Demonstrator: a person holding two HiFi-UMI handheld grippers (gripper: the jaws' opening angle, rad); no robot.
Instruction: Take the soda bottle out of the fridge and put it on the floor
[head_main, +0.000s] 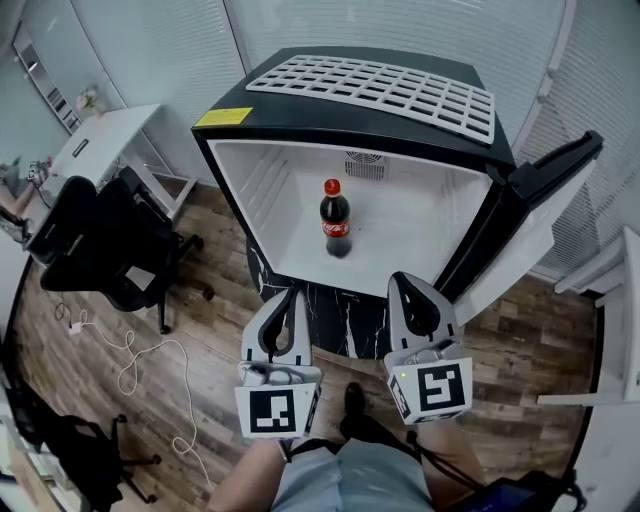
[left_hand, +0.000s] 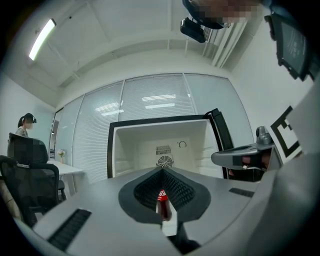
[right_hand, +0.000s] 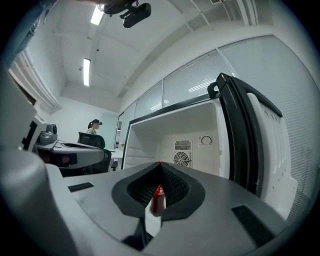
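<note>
A dark soda bottle (head_main: 336, 225) with a red cap and label stands upright in the middle of the open fridge (head_main: 430, 215), alone in the white compartment. My left gripper (head_main: 289, 297) and right gripper (head_main: 400, 280) are side by side in front of the fridge opening, both pointing level at it and short of the bottle. Each has its jaws together with nothing held. In the left gripper view the bottle (left_hand: 163, 204) shows through the notch below the closed tips (left_hand: 162, 170). The right gripper view shows the bottle (right_hand: 158, 198) the same way.
The fridge door (head_main: 530, 210) hangs open at the right. A black office chair (head_main: 110, 250) and a white desk (head_main: 100, 145) stand at the left, and a white cable (head_main: 130, 360) lies on the wooden floor. A person (left_hand: 25, 125) sits in the background.
</note>
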